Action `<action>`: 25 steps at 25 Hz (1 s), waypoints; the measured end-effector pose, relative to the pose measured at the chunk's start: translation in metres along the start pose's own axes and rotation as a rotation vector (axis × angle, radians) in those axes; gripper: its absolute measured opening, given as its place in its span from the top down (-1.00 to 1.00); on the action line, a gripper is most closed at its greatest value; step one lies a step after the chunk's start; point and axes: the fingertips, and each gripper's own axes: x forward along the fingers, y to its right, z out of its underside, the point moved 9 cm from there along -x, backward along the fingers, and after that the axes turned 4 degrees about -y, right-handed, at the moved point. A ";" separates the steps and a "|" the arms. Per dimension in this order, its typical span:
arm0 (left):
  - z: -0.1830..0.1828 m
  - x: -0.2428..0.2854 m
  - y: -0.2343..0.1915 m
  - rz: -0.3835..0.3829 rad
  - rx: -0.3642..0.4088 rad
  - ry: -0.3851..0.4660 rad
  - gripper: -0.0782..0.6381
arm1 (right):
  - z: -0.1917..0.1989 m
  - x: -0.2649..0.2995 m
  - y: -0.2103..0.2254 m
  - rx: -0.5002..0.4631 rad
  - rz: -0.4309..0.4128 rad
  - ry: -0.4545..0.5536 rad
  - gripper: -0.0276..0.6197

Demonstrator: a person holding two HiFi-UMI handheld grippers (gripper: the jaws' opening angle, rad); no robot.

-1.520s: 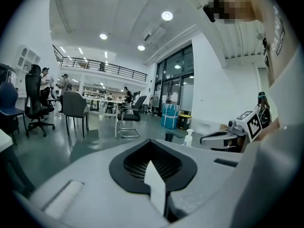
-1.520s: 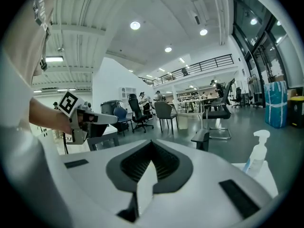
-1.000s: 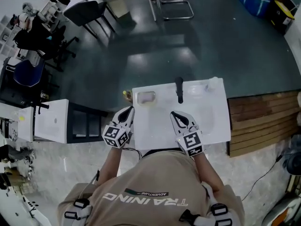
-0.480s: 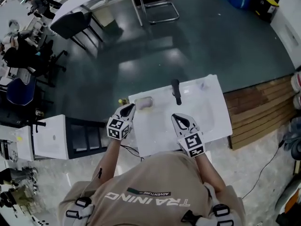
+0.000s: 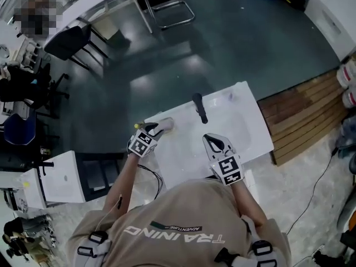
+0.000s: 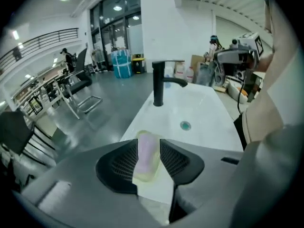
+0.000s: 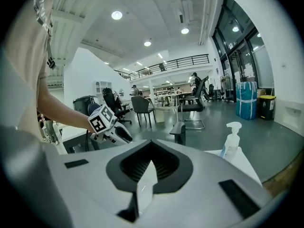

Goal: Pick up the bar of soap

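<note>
The bar of soap [image 6: 147,156] is pale pink with a yellowish translucent rim. It lies on the white sink top [image 6: 204,113] at its near left corner, between the jaws of my left gripper [image 6: 148,144]. Those jaws are opening, with a ribbed pad close on each side of the bar. In the head view the soap [image 5: 166,124] shows just beyond the left gripper [image 5: 157,128]. My right gripper [image 5: 212,140] hovers over the sink's front part, shut and empty; its own view shows the jaws [image 7: 151,144] closed together.
A black faucet [image 5: 198,108] stands at the back of the sink, with the drain [image 6: 185,125] in front of it. A pump bottle [image 7: 232,139] stands at the sink's right. A wooden platform [image 5: 303,121] lies to the right, and a white cabinet [image 5: 61,177] to the left.
My left gripper has moved forward from the sink's left edge to the soap at the back left corner. The right gripper has barely moved.
</note>
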 end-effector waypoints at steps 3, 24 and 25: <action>-0.005 0.015 -0.003 0.028 0.084 -0.100 0.41 | 0.008 -0.001 0.002 0.012 0.012 -0.017 0.90; -0.012 0.077 -0.013 0.199 0.271 -0.420 0.28 | 0.020 -0.007 0.016 0.034 0.025 -0.052 0.90; -0.011 0.079 -0.016 0.201 0.268 -0.426 0.27 | 0.019 -0.006 0.016 0.031 0.020 -0.051 0.90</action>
